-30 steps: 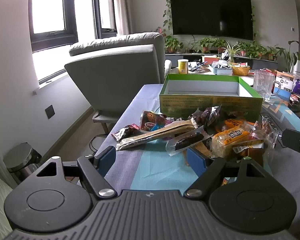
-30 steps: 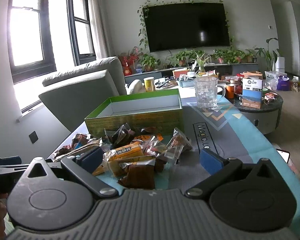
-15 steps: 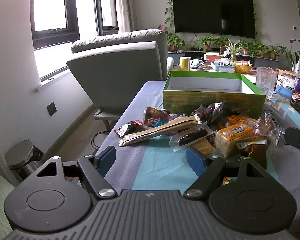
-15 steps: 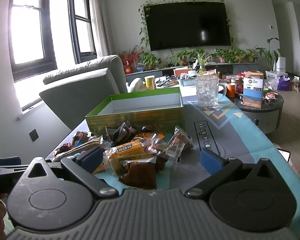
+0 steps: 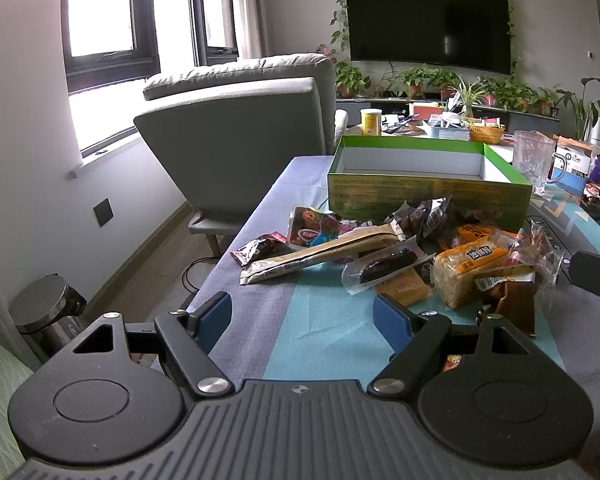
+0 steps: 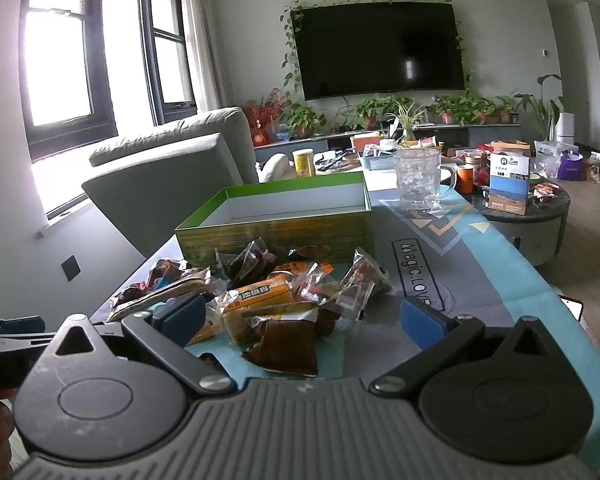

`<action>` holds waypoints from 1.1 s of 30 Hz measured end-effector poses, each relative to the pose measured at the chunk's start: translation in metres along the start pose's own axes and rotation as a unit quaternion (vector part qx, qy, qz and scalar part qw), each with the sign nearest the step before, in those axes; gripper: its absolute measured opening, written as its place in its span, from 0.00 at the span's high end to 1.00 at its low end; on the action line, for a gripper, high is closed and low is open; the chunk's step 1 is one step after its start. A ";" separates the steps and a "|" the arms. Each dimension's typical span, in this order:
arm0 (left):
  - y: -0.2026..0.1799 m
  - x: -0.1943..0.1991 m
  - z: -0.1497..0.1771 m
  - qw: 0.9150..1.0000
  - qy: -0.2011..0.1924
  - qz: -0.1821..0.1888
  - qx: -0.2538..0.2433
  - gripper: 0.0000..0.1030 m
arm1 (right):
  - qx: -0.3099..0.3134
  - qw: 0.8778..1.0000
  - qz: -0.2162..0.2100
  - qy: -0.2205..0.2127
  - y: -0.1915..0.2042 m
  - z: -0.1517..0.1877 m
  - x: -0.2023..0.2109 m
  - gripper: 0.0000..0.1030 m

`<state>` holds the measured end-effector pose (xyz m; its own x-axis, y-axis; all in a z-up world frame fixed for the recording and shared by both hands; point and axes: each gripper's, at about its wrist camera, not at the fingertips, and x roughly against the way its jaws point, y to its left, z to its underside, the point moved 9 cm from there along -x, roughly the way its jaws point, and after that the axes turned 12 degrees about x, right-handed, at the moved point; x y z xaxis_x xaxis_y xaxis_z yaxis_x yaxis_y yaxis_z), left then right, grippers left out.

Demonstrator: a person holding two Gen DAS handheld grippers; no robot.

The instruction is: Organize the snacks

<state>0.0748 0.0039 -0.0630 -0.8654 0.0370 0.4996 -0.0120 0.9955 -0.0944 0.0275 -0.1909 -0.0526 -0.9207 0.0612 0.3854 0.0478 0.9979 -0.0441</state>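
On the far left, past the table edge, a shiny bin [image 5: 46, 304] stands on the floor, and a grey armchair [image 5: 236, 136] stands by the window.

The left gripper [image 5: 302, 316] hangs over the near part of the table [image 5: 320, 332]. Its two blue pads are wide apart. Nothing is between them, only the blue and grey cloth below.

A pile of snacks [image 5: 400, 256] lies in the middle of the table, just past both grippers. At the left of the pile is a small dark red packet [image 5: 256, 250]. Next to it a long tan bar [image 5: 320, 254] lies slanted. Then comes a dark bar in a clear wrapper [image 5: 388, 266], lying on a flat orange packet [image 5: 402, 288]. Right of that is a pale puffed cake with an orange label [image 5: 470, 270], and a brown packet [image 5: 512, 304] lies nearest on the right.

Just behind the pile sits a green box [image 5: 424, 196]. It is open and white inside. No snack shows inside it.

The right gripper [image 6: 304, 316] hangs over the near right part of the table. Its jaws are apart too and hold nothing. The brown packet [image 6: 286, 346] lies on the cloth between and below them, not pinched.

Further right and far, a clear glass mug [image 6: 418, 178] stands on the cloth. A small round table [image 6: 528, 216] with a blue carton [image 6: 508, 184] is at the right.
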 end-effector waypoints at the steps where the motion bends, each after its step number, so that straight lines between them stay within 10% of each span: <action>1: 0.000 0.000 0.000 1.000 0.000 0.000 0.000 0.26 | 0.000 1.000 0.000 0.001 0.001 0.000 0.000 0.46; 24: 0.007 -0.006 0.005 1.000 0.011 -0.010 0.005 0.26 | 0.003 1.000 -0.008 0.011 0.003 0.005 -0.004 0.46; 33: -0.032 0.013 0.022 0.993 0.026 0.100 -0.052 0.26 | -0.021 0.999 0.010 0.022 -0.010 0.011 -0.009 0.46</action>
<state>0.0525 -0.0292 -0.0722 -0.8180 0.2359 0.5247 0.2108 0.9715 -0.1081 0.0310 -0.2016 -0.0661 -0.9011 0.0809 0.4259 0.0829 0.9965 -0.0138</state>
